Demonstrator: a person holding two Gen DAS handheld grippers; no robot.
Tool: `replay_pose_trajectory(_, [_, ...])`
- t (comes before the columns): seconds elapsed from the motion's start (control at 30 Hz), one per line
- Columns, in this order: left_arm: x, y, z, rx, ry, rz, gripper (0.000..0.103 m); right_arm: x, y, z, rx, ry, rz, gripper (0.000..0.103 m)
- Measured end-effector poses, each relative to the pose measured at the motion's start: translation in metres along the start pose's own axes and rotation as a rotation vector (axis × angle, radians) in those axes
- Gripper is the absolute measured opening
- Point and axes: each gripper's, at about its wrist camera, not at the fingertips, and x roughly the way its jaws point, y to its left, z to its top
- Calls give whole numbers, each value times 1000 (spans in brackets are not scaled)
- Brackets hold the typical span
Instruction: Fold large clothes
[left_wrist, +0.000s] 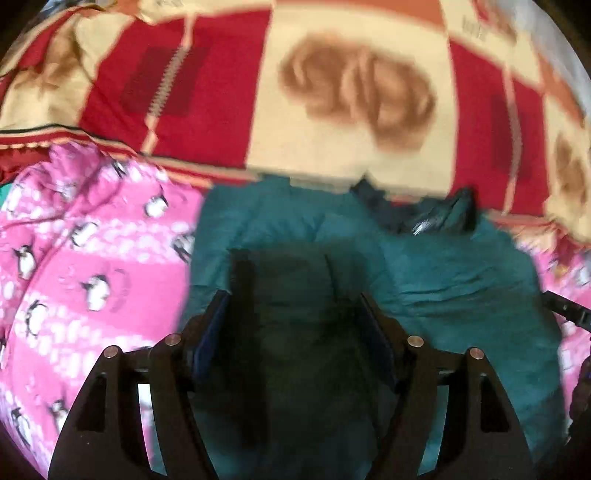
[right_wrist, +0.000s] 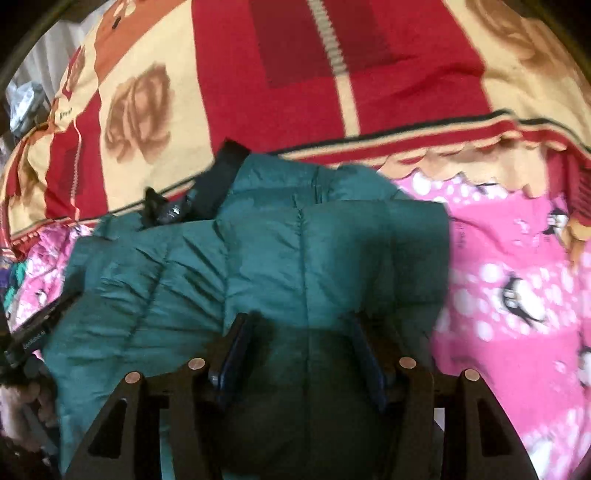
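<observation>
- Both claws hang over the puffy teal quilted jacket (right_wrist: 288, 258); our left claw (left_wrist: 295, 314) has its fingers spread apart with nothing between them but jacket fabric below, and our right claw (right_wrist: 299, 332) is likewise spread wide, not clamped on anything.
- We see the jacket lying partly folded on the pink fleece blanket with penguin print (left_wrist: 85, 258), which covers the bed, with the red and cream blanket with brown rose motifs (left_wrist: 332, 92) just beyond it.
- A dark collar or lining (right_wrist: 218, 181) with a shiny tag sticks out at the jacket's far edge, toward the red blanket.
- We judge the padding springy: if we let go or pinch only the top layer, the fold could puff open again.
- Slick shell fabric may slide out of the claws if we grip too shallow a bite.
- A claw closing too deep could catch the pink fleece with the jacket and drag the bedding.
- Both views are blurred, so aiming at a seam or hem is uncertain.
- Small white lettering shows on the left gripper's body (right_wrist: 35, 341) in the right view; we cannot read it surely. The tag's print and the words on the red blanket's edge are too blurred.
</observation>
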Motion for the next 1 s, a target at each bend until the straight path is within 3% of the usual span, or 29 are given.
replay_pose_trajectory(0.1, [-41, 9, -8, 23, -63, -47, 70, -68, 7, -8, -33, -143, 40, 54])
replay_pose_trajectory(0.17, [-41, 6, -17, 95, -28, -27, 77, -82, 16, -17, -80, -145, 47, 59])
replay_pose_trajectory(0.2, [-33, 5, -21, 120, 27, -7, 77, -75, 20, -25, -112, -95, 39, 63])
replay_pose_trajectory(0.23, [-16, 5, -29, 152, 171, 16, 77, -59, 22, -31, -115, -12, 9, 65])
replay_pose_trajectory(0.27, [-15, 7, -32, 153, 203, 14, 77, -48, 19, -37, -108, 62, -16, 62])
replay_pose_trajectory(0.3, [-30, 12, -33, 142, 161, 0, 77, -37, 19, -43, -100, 140, -55, 57])
replay_pose_trajectory(0.33, [-41, 17, -33, 132, 122, -8, 77, -41, 20, -48, -101, 147, -66, 49])
replay_pose_trajectory(0.4, [-76, 35, -32, 85, 46, -39, 77, -79, 19, -52, -95, 38, -31, 49])
replay_pose_trajectory(0.5, [-119, 68, -49, 66, 16, -78, 77, -145, 11, -65, -85, -79, 30, 51])
replay_pose_trajectory(0.57, [-135, 83, -70, 94, 16, -88, 77, -185, 4, -92, -126, -98, 67, 62])
replay_pose_trajectory(0.63, [-145, 96, -97, 94, 31, -97, 77, -201, 0, -119, -151, -86, 51, 68])
replay_pose_trajectory(0.73, [-147, 111, -134, 38, 74, -145, 77, -212, -23, -170, -114, -53, 42, 68])
replay_pose_trajectory(0.83, [-145, 114, -163, -10, 110, -192, 77, -205, -52, -208, 11, -5, 64, 68])
replay_pose_trajectory(1.0, [-148, 108, -199, -40, 143, -294, 77, -199, -61, -244, 156, 31, 200, 68])
